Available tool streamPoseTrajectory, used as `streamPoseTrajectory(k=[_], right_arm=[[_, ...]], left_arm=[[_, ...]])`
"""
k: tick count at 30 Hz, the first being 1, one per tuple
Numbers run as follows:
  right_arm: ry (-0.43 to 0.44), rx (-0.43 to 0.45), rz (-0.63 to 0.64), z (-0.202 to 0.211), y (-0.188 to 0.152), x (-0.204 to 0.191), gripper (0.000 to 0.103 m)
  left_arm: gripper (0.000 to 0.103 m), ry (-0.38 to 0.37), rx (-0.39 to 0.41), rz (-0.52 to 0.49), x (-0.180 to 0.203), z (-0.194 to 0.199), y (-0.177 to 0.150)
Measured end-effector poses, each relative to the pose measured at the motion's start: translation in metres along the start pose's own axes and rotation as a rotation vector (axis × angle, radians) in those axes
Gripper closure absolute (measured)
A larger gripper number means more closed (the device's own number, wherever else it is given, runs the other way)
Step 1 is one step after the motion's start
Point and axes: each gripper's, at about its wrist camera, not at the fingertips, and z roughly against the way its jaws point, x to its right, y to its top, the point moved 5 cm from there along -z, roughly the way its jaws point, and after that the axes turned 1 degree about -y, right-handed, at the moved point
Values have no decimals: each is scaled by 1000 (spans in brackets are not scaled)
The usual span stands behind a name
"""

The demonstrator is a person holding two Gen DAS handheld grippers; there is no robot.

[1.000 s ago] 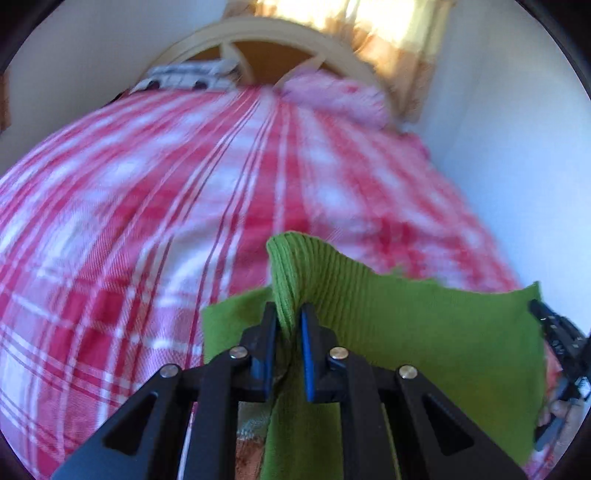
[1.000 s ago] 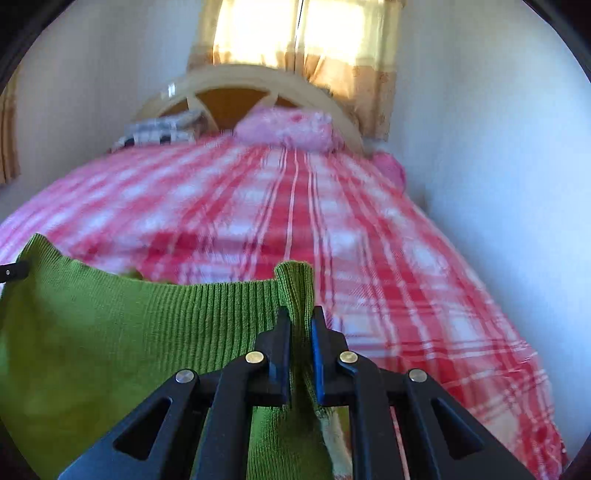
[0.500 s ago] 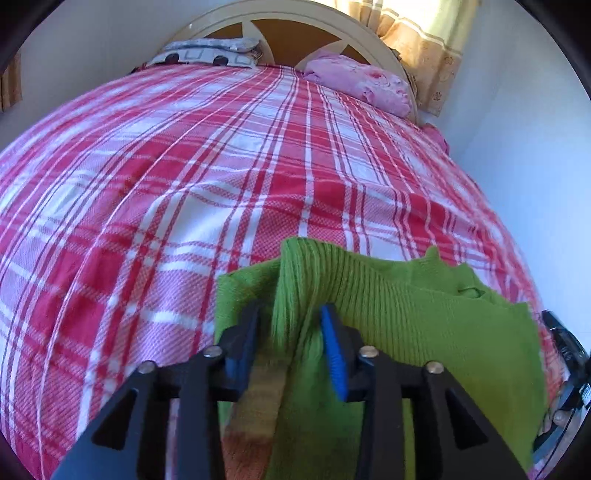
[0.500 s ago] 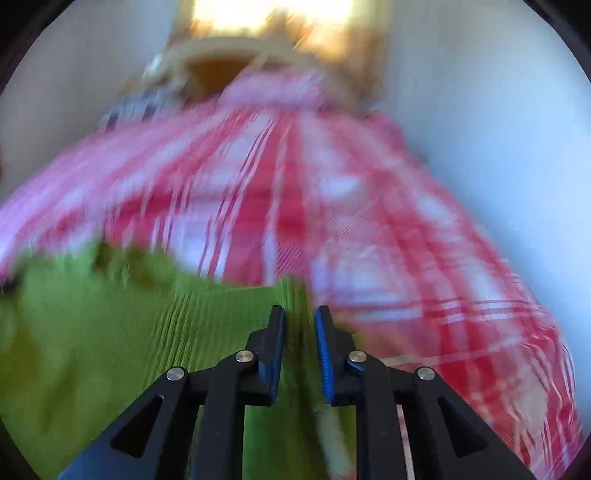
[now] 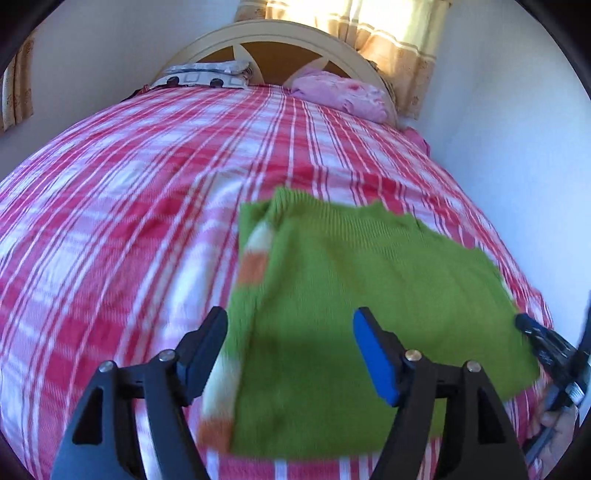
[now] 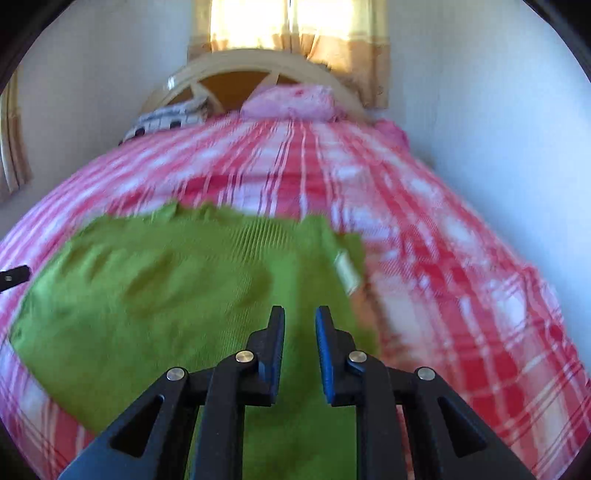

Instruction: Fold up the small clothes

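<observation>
A green ribbed knit garment (image 5: 351, 295) with white and orange stripes along its left edge lies flat on the red and white plaid bedspread (image 5: 129, 221). My left gripper (image 5: 290, 339) is wide open and empty above the garment's near left part. In the right wrist view the garment (image 6: 166, 295) spreads to the left. My right gripper (image 6: 300, 332) is open by a narrow gap with nothing between its fingers, above the garment's right part. The right gripper also shows at the right edge of the left wrist view (image 5: 546, 347).
A cream headboard (image 5: 277, 40) stands at the far end with a pink pillow (image 5: 340, 94) and a black and white patterned pillow (image 5: 203, 75). A white wall (image 5: 517, 147) runs close along the bed's right side. Curtains (image 6: 295, 29) hang behind the headboard.
Both grippers held the garment's top edge lifted. They lowered it onto the bed and opened, the left widely, the right slightly. The garment now lies flat.
</observation>
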Motion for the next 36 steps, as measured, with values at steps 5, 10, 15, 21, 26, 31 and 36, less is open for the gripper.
streamPoseTrajectory(k=[5, 10, 15, 21, 26, 31, 36], right_arm=[[23, -60, -29, -21, -9, 4, 85], [26, -51, -30, -21, -11, 3, 85], [16, -53, -24, -20, -10, 2, 85], [104, 31, -75, 36, 0, -35, 85], [211, 3, 92, 48, -17, -108, 85], [198, -74, 119, 18, -44, -123, 84], [234, -72, 87, 18, -43, -120, 83]], left_arm=[[18, 54, -17, 19, -13, 4, -35], [11, 53, -33, 69, -27, -2, -46], [6, 83, -52, 39, -21, -9, -48], [1, 74, -57, 35, -21, -10, -50], [1, 86, -42, 54, -24, -4, -52], [1, 103, 43, 240, -54, 28, -67], [1, 102, 77, 330, -60, 52, -88]])
